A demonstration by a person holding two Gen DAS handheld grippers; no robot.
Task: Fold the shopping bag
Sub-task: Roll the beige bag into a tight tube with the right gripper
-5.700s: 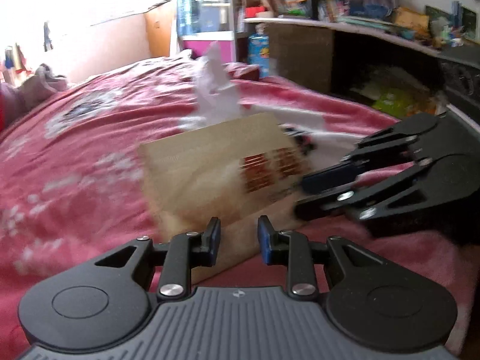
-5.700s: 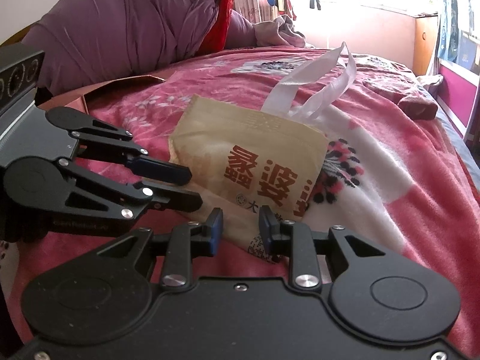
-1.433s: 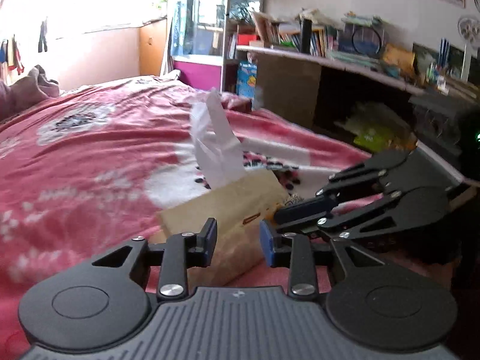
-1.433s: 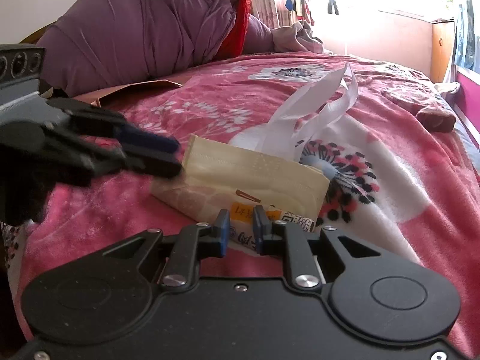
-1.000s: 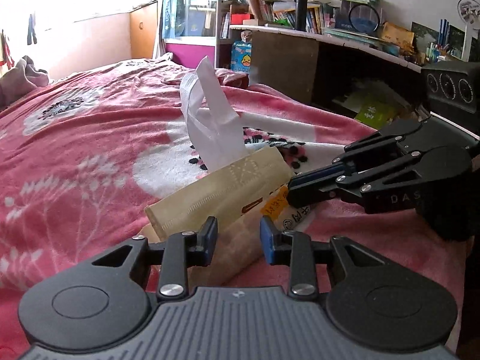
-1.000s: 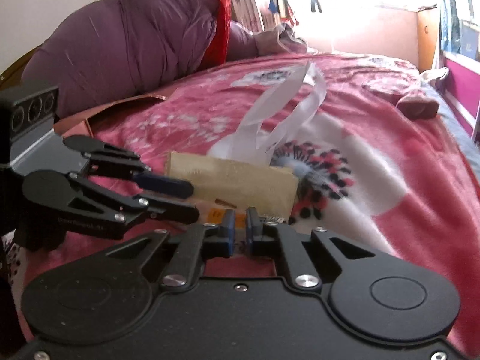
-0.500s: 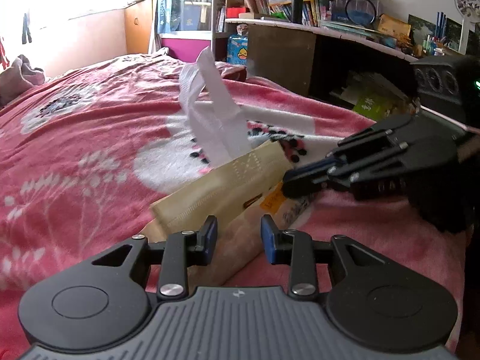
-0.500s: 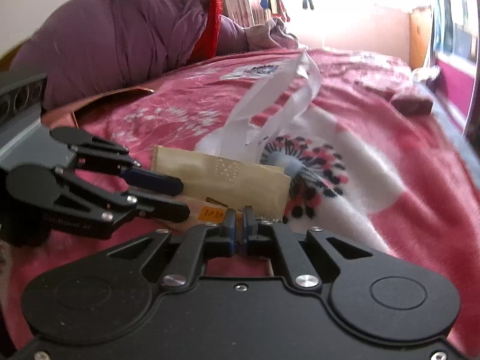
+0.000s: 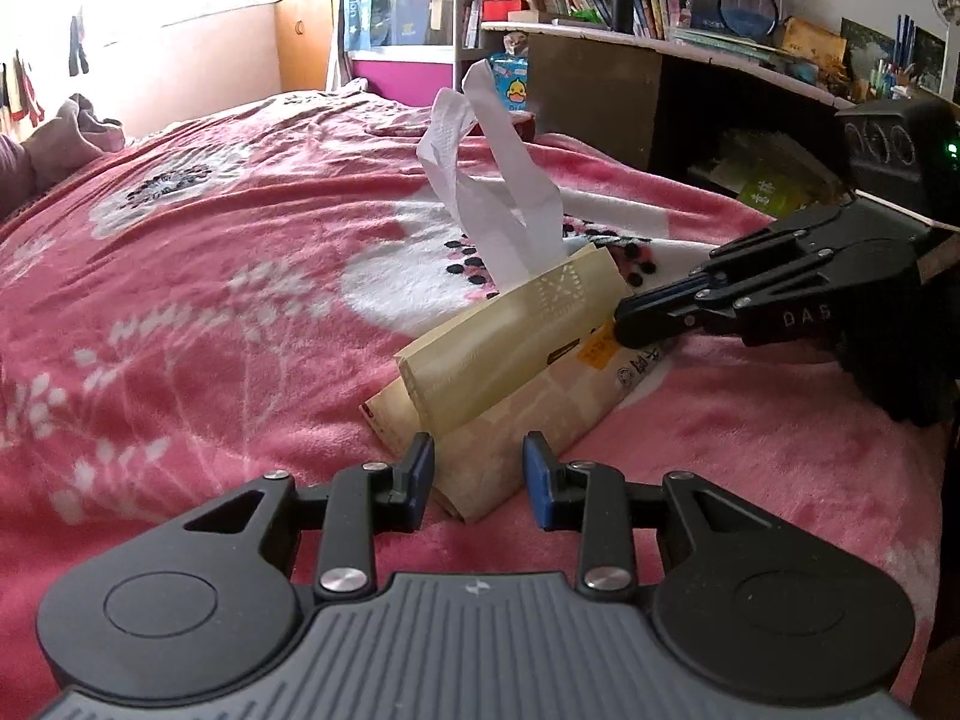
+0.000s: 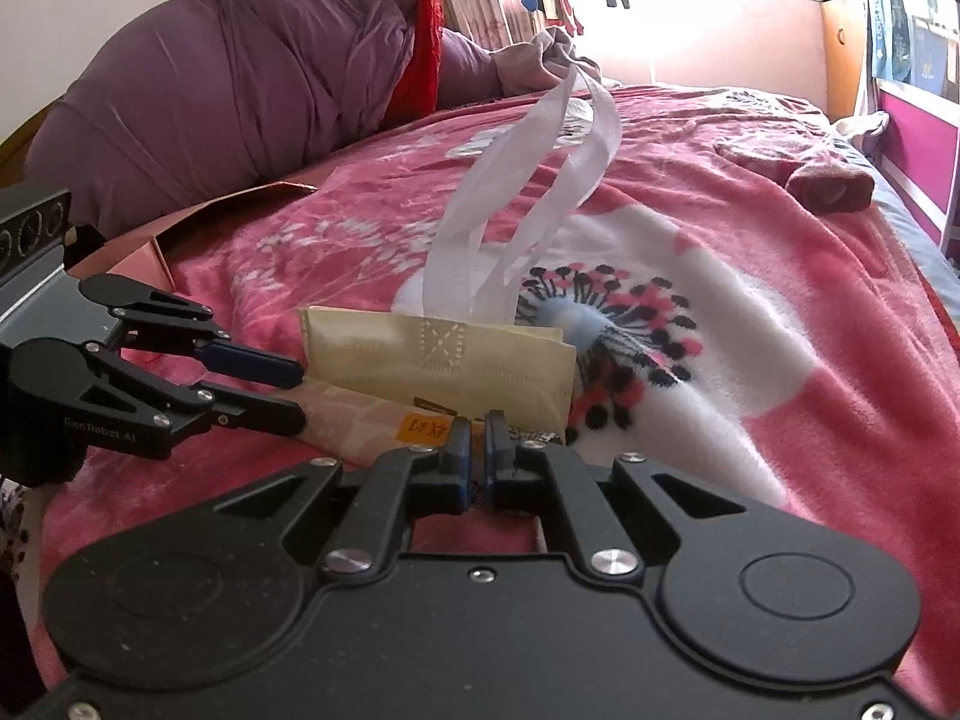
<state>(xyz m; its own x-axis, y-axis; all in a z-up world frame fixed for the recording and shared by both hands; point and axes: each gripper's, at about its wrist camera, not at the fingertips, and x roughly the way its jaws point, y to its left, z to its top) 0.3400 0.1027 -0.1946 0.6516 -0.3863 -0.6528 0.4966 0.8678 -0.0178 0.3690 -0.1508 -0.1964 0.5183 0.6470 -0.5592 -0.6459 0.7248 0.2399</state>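
Observation:
A tan shopping bag [image 9: 510,354] lies folded over on itself on the pink bed blanket, its upper flap raised; it also shows in the right wrist view [image 10: 438,360]. Its white handles [image 9: 486,180] stick up, also in the right wrist view [image 10: 522,204]. My left gripper [image 9: 478,471] is open, its fingers on either side of the bag's near end. My right gripper [image 10: 474,453] is shut on the bag's near edge by an orange sticker [image 10: 429,426]; it also shows in the left wrist view [image 9: 630,318].
The pink floral blanket [image 9: 210,300] covers the bed. A purple duvet heap [image 10: 252,72] and a cardboard piece [image 10: 198,222] lie at the head end. A dark cluttered shelf unit [image 9: 690,78] stands beside the bed.
The bag has been folded over from flat into a narrow strip. My right gripper has closed on the bag's edge. My left gripper stays open at the other end.

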